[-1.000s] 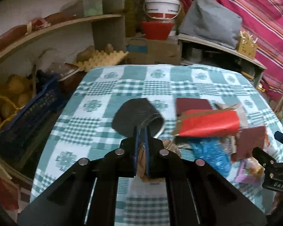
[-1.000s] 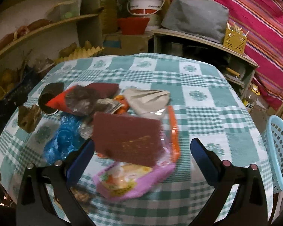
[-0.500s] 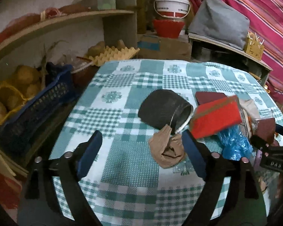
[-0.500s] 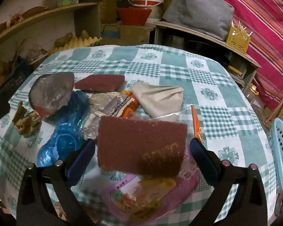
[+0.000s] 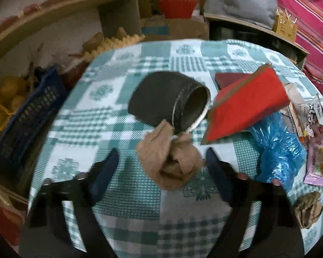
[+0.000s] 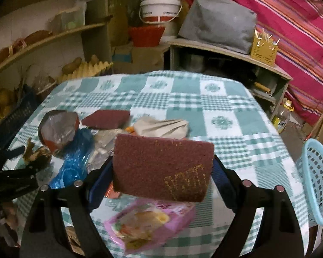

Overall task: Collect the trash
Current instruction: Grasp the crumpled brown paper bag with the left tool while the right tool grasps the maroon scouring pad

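Checked tablecloth (image 5: 122, 133), left gripper (image 5: 161, 165) spread wide around brown wad (image 5: 172, 161), right gripper (image 6: 161, 167) clamping maroon pad (image 6: 161, 167)

Dim, warm indoor light, soft motion blur throughout, strong fisheye bending and dark vignetted corners.

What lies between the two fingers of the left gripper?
In the left wrist view, a crumpled brown paper lies on the checked tablecloth between the open left gripper fingers.
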A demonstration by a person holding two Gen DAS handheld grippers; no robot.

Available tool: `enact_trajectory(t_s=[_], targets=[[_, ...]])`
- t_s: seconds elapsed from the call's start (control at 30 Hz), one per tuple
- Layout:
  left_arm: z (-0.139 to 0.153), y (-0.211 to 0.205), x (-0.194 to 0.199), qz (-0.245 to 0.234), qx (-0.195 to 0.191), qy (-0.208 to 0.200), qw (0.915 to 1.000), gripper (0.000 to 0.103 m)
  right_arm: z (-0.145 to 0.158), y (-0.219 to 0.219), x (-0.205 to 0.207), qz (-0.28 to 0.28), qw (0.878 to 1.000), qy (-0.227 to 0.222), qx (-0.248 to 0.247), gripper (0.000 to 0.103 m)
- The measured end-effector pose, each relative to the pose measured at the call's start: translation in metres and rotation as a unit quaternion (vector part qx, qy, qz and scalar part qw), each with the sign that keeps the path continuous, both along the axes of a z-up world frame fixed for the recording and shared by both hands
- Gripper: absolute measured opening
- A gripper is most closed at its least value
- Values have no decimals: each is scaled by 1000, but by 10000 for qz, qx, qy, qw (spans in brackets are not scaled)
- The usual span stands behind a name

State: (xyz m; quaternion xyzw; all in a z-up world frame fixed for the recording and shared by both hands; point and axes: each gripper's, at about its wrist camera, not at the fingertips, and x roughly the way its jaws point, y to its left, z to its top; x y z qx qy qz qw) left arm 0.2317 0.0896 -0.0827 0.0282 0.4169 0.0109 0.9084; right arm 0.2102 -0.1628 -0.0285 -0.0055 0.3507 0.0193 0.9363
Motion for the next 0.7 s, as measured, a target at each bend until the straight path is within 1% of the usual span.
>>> enact_trajectory(t_s=[0.07, 0.13, 0.3, 0.37, 0.47, 0.6, 0.7], targets=[[-2, 3, 1, 5, -153, 92, 9998, 48, 4, -7, -1, -29, 10000, -52, 35, 85], [-2, 4, 0, 7, -199, 85, 9998, 47, 8, -15, -2, -55, 9999, -107, 92, 85], [9, 2, -10, 28, -132, -53, 9999, 46, 16, -31, -8, -106, 9995, -267, 117, 85], [19, 0, -17, 57, -73, -197, 9998, 46, 20, -36, -11, -139, 9993, -338, 124, 85], [41, -6, -26, 115, -2, -530, 9985, 46, 26, -46, -13, -201, 9988, -420, 148, 85], [72, -18, -35, 152, -48, -945, 9954, 46, 30, -61, -17, -304, 9982, -485, 171, 85], [89, -30, -36, 123, -108, -1159, 9931, 46, 34, -75, -20, -406, 9976, -542, 132, 85]])
